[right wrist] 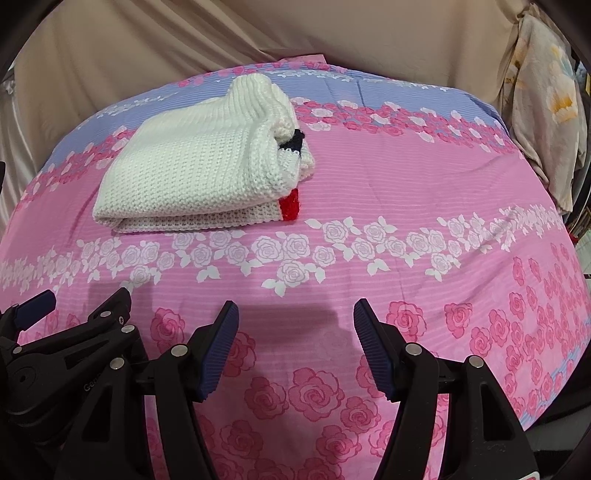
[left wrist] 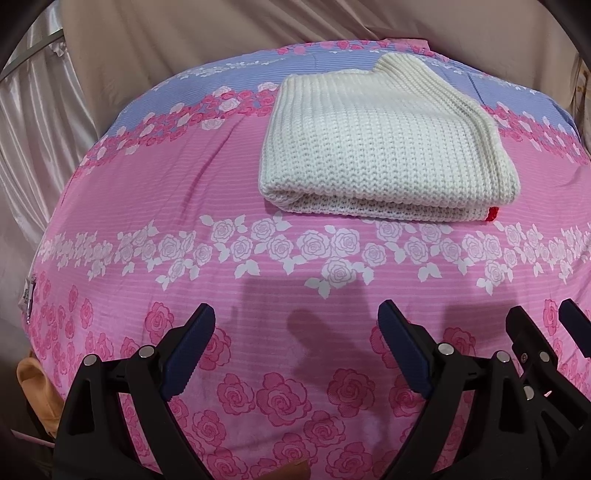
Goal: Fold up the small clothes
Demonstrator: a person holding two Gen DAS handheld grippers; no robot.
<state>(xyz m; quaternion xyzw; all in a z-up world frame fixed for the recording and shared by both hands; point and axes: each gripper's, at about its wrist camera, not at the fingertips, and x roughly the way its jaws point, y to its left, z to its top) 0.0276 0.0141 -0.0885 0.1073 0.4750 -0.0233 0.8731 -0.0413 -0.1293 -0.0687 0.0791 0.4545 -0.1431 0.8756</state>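
The folded sweater lies on the bedsheet, toward the far half, with its folded edge facing the near side. Behind the bed hangs a draped cloth. Both grippers hover over the near part of the sheet, side by side and well apart from the sweater: the left gripper to the left, the right gripper just beside it on the right. Nothing sits between either pair of jaws. A bundle of fabric hangs off the bed's far right corner.
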